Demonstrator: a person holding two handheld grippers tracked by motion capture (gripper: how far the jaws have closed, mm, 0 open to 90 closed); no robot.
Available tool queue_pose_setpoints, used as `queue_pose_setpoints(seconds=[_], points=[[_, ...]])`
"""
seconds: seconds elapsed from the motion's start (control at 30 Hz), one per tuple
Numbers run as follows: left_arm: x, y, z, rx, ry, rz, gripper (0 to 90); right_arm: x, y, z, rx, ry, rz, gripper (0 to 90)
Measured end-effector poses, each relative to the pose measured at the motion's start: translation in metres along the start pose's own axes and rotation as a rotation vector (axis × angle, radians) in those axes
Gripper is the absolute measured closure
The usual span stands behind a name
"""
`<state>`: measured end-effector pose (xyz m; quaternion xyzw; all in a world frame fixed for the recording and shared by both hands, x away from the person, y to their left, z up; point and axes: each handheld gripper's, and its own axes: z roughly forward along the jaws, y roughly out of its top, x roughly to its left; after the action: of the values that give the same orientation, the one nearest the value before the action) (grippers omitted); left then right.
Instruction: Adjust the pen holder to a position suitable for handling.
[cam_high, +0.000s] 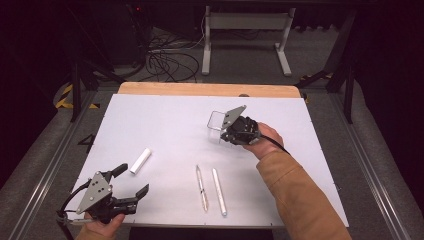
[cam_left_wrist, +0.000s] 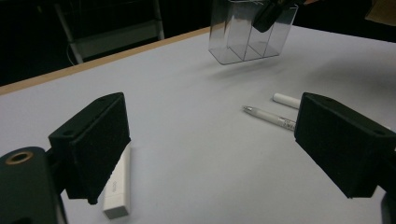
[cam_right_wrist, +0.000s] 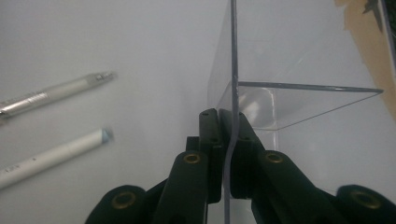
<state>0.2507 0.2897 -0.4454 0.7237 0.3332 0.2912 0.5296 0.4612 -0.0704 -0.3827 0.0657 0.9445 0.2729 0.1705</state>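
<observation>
Clear box (cam_high: 216, 125), a see-through holder with inner dividers, hangs tilted just above the white table (cam_high: 165, 125), right of its middle, and we see its shadow on the surface beneath it in the left gripper view (cam_left_wrist: 247, 37). We pinch one thin wall of it with our right gripper (cam_high: 226, 131); in the right gripper view the two black jaws are pressed together on that wall's edge (cam_right_wrist: 232, 140), which runs up between them, with the rest of the box opening out beyond to the right.

Our left gripper (cam_high: 131, 181) sits at the near left corner of the table, jaws spread wide with nothing between them. A short white stick (cam_high: 141, 160) lies just beyond it, near its left jaw; in the left gripper view the stick (cam_left_wrist: 119, 184) pokes out from under that jaw's edge, flat on the table.

Two pens lie side by side near the front edge, between our two hands: a slim pen (cam_high: 201, 187) on the left and a white pen (cam_high: 218, 191) on the right, close but apart. Both are well apart from the box. A wooden strip (cam_high: 200, 89) runs along the far edge of the table.
</observation>
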Motion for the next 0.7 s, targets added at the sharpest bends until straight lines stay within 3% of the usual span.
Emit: queue_pose_setpoints(seconds=[0.27, 0.47, 0.7], points=[[0.001, 0.000, 0.000, -0.002, -0.001, -0.004, 10.9, 0.008, 0.026, 0.015, -0.010, 0.060, -0.090, 86.4], [0.002, -0.001, -0.001, -0.006, 0.000, -0.008, 11.0, 0.015, 0.036, 0.032, 0.015, 0.117, -0.159, 85.8], [0.002, -0.001, -0.001, -0.006, -0.002, -0.009, 10.9, 0.017, 0.037, 0.044, 0.033, 0.141, -0.152, 85.5]])
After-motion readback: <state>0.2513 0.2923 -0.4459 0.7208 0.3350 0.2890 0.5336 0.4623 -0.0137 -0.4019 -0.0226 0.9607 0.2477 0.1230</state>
